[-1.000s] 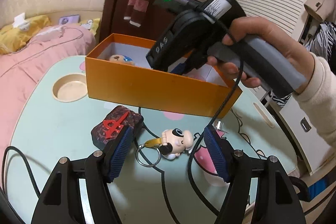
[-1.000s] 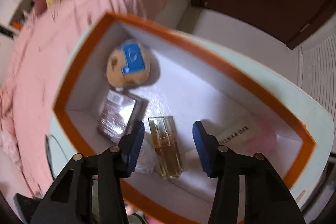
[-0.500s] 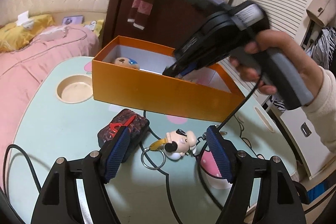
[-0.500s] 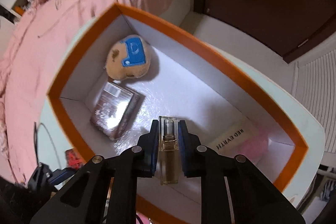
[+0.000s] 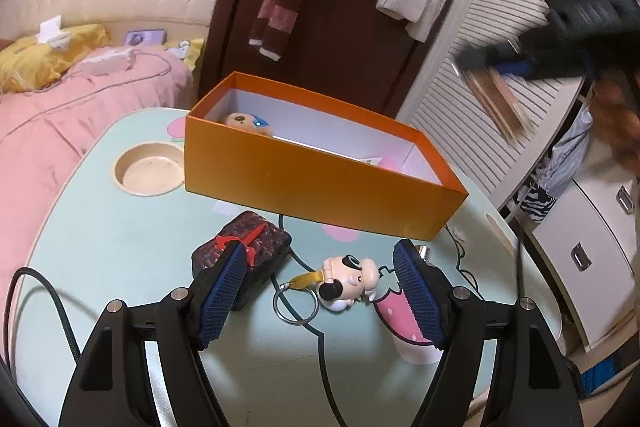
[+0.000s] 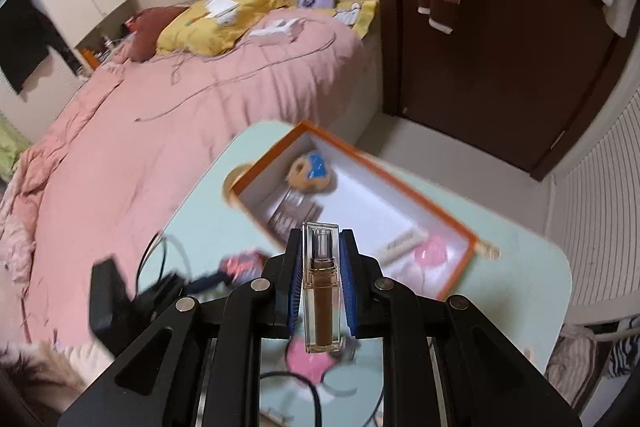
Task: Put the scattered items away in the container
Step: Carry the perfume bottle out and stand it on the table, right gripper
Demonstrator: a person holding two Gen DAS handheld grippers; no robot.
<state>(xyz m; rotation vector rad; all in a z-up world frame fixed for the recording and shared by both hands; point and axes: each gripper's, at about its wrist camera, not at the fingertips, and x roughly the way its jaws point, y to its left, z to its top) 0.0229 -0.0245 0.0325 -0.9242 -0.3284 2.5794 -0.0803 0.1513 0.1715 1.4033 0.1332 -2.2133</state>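
Note:
An orange box (image 5: 320, 183) stands on the pale green table; it also shows from above in the right wrist view (image 6: 452, 223), with a round plush toy (image 6: 310, 173), a dark packet and a white and pink item inside. My left gripper (image 5: 320, 291) is open, low over the table, around a panda keychain figure (image 5: 348, 281). A dark case with a red emblem (image 5: 244, 251) lies by its left finger. My right gripper (image 6: 320, 279) is shut on a clear bottle of amber liquid (image 6: 321, 287), held high above the table; it appears blurred in the left wrist view (image 5: 496, 95).
A round cup recess (image 5: 146, 173) sits in the table left of the box. Black cables cross the table front (image 5: 40, 291). A pink bed (image 6: 160, 107) lies left, a dark door (image 5: 320, 27) behind, white drawers (image 5: 592, 247) at right.
My right gripper closed on the amber bottle inside the box, then lifted it up and away to the right. My left gripper stayed open near the keychain.

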